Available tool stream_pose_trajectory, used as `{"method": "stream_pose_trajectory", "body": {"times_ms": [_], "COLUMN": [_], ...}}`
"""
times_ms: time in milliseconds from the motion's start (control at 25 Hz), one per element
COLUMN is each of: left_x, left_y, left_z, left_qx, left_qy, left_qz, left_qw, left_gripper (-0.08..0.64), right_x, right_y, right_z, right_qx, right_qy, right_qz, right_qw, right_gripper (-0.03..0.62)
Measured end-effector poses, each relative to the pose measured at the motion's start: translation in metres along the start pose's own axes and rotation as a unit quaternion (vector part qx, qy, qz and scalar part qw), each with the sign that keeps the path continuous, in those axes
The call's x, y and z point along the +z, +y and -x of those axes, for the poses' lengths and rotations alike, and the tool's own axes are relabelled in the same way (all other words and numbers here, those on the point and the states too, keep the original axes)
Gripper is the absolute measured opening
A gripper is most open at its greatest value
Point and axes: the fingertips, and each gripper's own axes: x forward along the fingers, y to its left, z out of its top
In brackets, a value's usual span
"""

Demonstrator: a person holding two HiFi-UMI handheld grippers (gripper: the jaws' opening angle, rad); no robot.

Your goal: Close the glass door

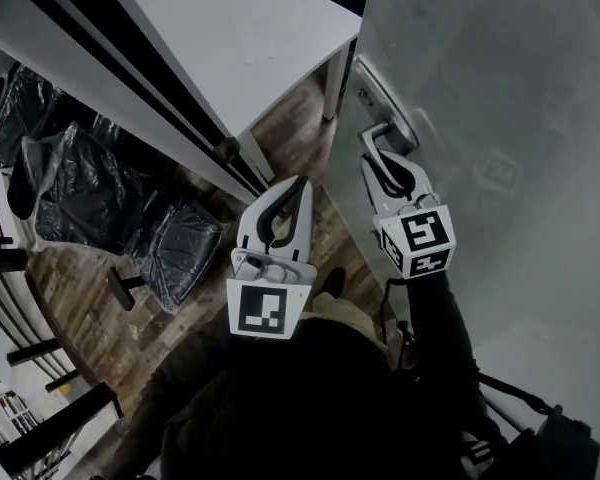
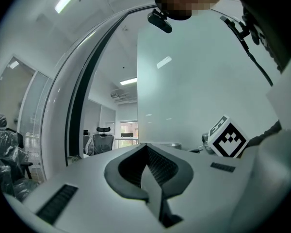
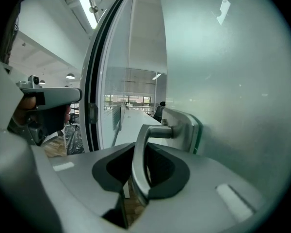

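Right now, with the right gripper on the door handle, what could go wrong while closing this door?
1. The right gripper holds the smooth metal door handle in the hollow of its fingers, so it may slide along or off the lever when pulled.
2. Pulling could turn the lever instead of swinging the glass door.
3. The left gripper, shut and empty, hangs near the door's free edge and could be struck.

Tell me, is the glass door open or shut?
Open. A wide gap shows between the door and the dark frame. The right gripper is closed on the handle.
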Motion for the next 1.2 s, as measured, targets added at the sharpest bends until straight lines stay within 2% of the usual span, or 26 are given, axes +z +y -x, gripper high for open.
{"method": "stream_pose_trajectory", "body": {"times_ms": [240, 600, 800, 1200], "left_x": [0.011, -0.001, 0.001, 0.015], "left_y": [0.019, 0.035, 0.036, 0.02], "left_z": [0.017, 0.039, 0.047, 0.083], "left_qx": [-0.044, -0.087, -0.088, -0.051], "left_qy": [-0.003, 0.003, 0.002, -0.006], "left_qz": [0.004, 0.012, 0.014, 0.011], "left_qw": [0.999, 0.9961, 0.996, 0.9986], "left_gripper": [-0.003, -0.003, -0.003, -0.003], "right_x": [0.01, 0.01, 0.011, 0.009], "right_y": [0.029, 0.07, 0.089, 0.128], "right_z": [0.004, 0.007, 0.007, 0.018], "right_qx": [0.005, 0.024, 0.042, 0.071], "right_qy": [-0.008, -0.012, -0.013, -0.005], "right_qz": [-0.01, -0.001, 0.002, 0.01], "right_qw": [1.0, 1.0, 0.999, 0.997], "right_gripper": [0.058, 0.058, 0.058, 0.057]}}
